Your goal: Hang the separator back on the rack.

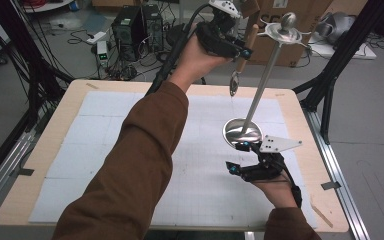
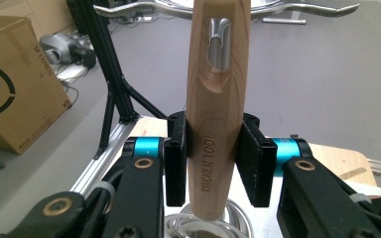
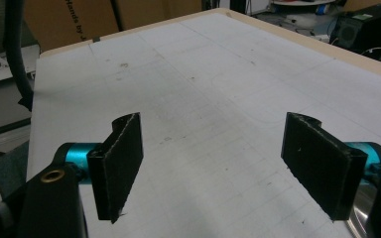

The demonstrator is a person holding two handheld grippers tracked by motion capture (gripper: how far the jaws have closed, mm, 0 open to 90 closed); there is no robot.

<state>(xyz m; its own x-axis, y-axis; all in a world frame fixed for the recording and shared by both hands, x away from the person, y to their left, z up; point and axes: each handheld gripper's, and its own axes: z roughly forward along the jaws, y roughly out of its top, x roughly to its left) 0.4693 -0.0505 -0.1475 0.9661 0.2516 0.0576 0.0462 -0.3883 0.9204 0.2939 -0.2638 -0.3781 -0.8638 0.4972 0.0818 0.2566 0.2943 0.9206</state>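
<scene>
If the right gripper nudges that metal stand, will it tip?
Probably. The stand has a tall thin pole on a small round base, so it looks top-heavy. Its polished metal may slip between the right gripper jaws, now open beside the base.

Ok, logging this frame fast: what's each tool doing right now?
Left tool: closed on the wooden handle of a utensil, held up high.
Right tool: open, holding nothing, low over the table.
</scene>
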